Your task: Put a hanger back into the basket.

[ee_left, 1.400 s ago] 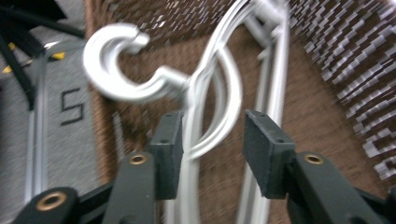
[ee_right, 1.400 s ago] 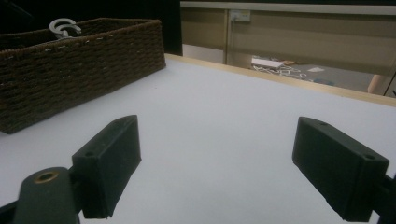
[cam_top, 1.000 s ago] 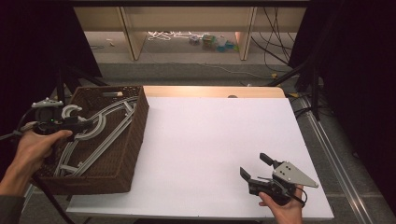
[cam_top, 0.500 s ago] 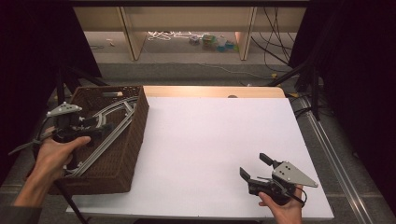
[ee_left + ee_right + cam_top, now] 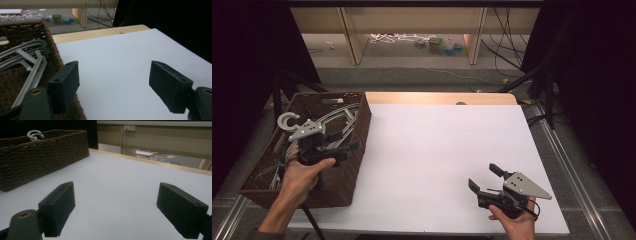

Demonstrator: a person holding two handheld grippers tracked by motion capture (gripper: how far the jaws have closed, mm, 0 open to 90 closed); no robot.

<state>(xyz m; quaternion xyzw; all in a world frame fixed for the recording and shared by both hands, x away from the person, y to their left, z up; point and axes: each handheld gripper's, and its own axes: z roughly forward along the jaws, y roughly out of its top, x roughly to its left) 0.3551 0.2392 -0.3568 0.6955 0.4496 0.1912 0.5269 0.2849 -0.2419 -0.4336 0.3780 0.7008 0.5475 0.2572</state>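
In the high view, we are holding the left gripper [image 5: 343, 150] over the near right part of the brown wicker basket [image 5: 357, 165], our left forearm coming in from the bottom edge and the jaws pointing right toward the white counter [image 5: 437, 150]; the grey hangers [image 5: 334, 117] are lying inside the basket, none of them between the jaws. Our right hand [image 5: 512, 220] is resting at the counter's near right corner, the right gripper [image 5: 484, 179] lying low with its jaws spread apart and aimed up and to the left. Compared with a second ago, the left gripper is sitting further right and nearer the basket's right wall, while the right one is lying in the same spot. In the left gripper view, we are seeing the jaws, which have just been opening, standing wide with nothing between them, the basket wall and hangers at their left and bare counter ahead. In the right gripper view, the jaws are gaping empty over the counter, the basket standing well apart at the upper left.
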